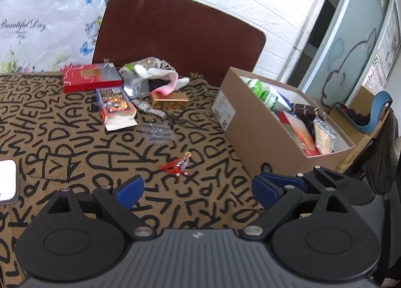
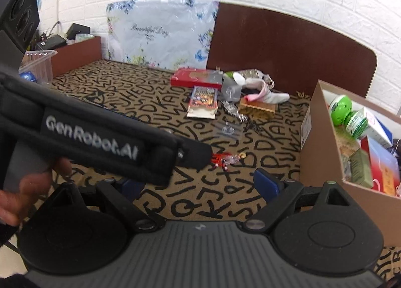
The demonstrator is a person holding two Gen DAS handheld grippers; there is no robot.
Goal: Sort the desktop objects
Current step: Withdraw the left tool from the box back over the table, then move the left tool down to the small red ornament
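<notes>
Cardboard box (image 1: 265,135) beside bare tablecloth (image 1: 105,162)

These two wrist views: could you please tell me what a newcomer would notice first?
Probably the tan tablecloth covered in black letters. Next, the open cardboard box crammed with items at the right. Then the cluster at the back: a red box, a paperback and a wristwatch.

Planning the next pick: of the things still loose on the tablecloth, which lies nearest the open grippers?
The small red trinket, alone on the cloth just ahead of the left gripper; the book, watch and red box lie farther back.
</notes>
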